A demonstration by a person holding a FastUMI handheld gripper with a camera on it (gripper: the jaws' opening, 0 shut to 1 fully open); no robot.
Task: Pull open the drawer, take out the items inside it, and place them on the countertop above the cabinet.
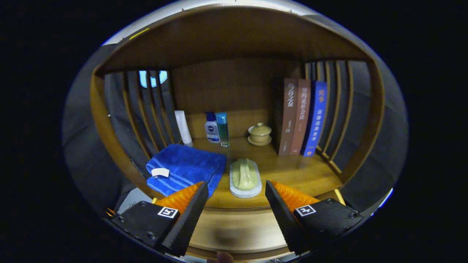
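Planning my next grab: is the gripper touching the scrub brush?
Apart. The gripper view shows the open gripper short of the scrub brush, bare countertop between.

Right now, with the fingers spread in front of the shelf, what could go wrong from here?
1. The gripper is open and holds nothing; the scrub brush lies just ahead, near the countertop front edge, so a nudge could knock it off.
2. The folded blue towel overhangs that edge beside the left finger and could snag.
3. Little bare countertop remains near the books, crowding new items.
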